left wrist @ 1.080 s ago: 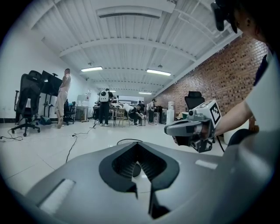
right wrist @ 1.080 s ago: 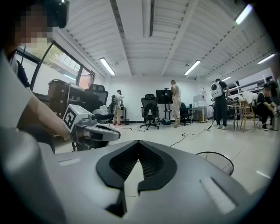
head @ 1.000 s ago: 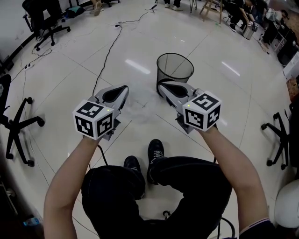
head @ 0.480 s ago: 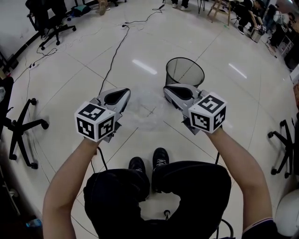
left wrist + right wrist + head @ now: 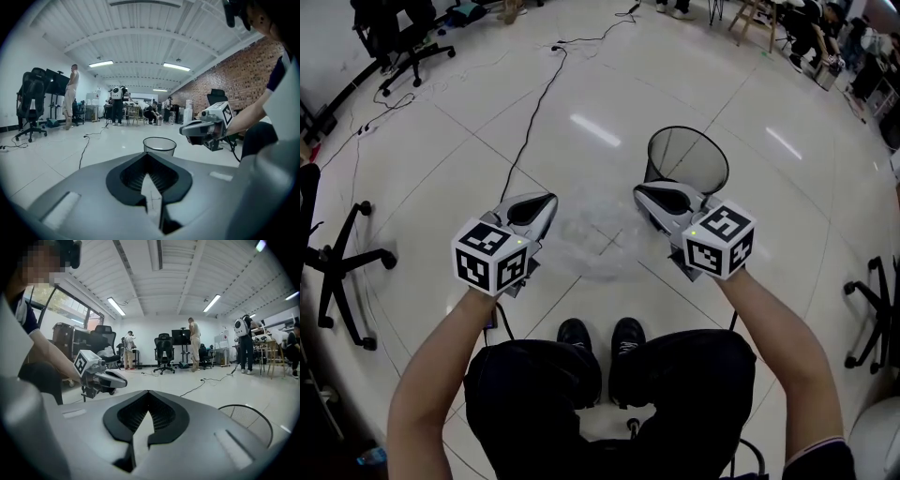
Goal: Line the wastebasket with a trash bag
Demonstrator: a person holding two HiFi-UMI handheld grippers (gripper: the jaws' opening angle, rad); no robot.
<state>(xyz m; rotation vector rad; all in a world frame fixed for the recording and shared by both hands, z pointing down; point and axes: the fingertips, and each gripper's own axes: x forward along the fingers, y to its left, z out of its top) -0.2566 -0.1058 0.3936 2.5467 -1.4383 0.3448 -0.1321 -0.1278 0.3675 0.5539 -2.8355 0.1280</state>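
Bag [image 5: 598, 239] moved fwd — nearer wastebasket [image 5: 688, 157].

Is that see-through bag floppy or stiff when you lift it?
Probably floppy: the bag sags in crinkles between the left tool and the right tool. It likely weighs very little, since it is thin enough to see the floor through.

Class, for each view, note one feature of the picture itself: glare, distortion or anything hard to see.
Head view: ceiling lights glare as bright streaks on the glossy floor, and the clear trash bag nearly vanishes against it. Left gripper view: wide-angle bending, black corners. Right gripper view: same bending, ceiling beams bowed.
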